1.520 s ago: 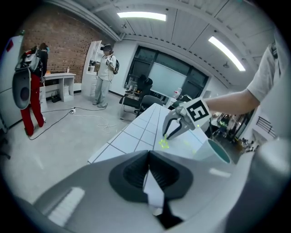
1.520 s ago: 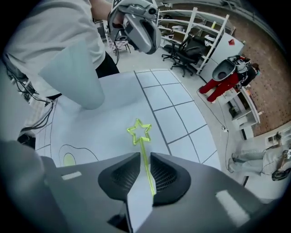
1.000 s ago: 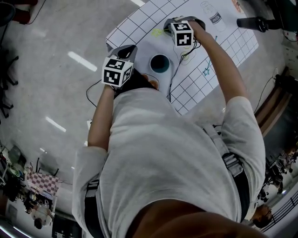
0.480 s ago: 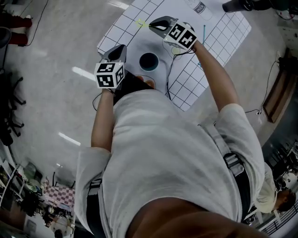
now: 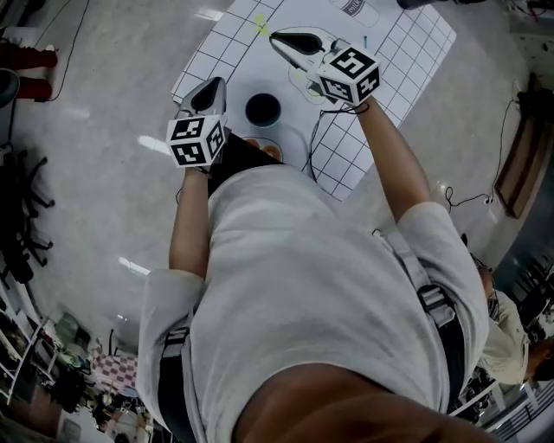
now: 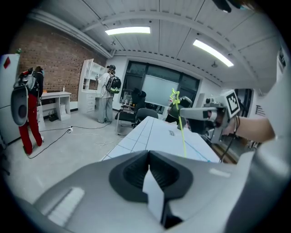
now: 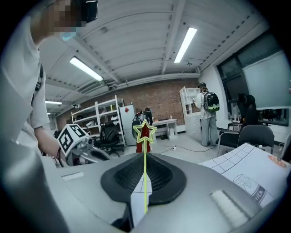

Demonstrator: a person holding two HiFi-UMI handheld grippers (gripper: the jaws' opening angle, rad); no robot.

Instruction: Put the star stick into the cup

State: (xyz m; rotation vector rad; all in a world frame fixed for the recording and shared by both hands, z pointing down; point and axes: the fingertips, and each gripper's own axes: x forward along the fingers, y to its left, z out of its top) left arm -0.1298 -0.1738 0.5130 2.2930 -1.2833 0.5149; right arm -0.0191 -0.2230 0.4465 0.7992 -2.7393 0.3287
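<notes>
My right gripper (image 5: 277, 38) is shut on the yellow star stick (image 5: 260, 23), held in the air above the far part of the white gridded mat (image 5: 216, 54). In the right gripper view the thin stick (image 7: 145, 182) runs up between the shut jaws (image 7: 145, 157) to the star (image 7: 144, 131). The dark round cup (image 5: 262, 109) stands on the mat between the two grippers, nearer to me than the star. My left gripper (image 5: 214, 84) hovers left of the cup, shut with nothing in it (image 6: 148, 155). It looks across at the right gripper (image 6: 200, 113) and the star (image 6: 175, 96).
A blue stick (image 5: 365, 41) lies on the mat at the far right, beside a printed milk carton drawing (image 5: 353, 7). Bare floor surrounds the table; cables (image 5: 472, 197) trail at the right. People, chairs and shelves stand farther off in the room.
The right gripper has swung up and to the left with the star stick, away from the blue stick. The left gripper has stayed shut beside the cup.
</notes>
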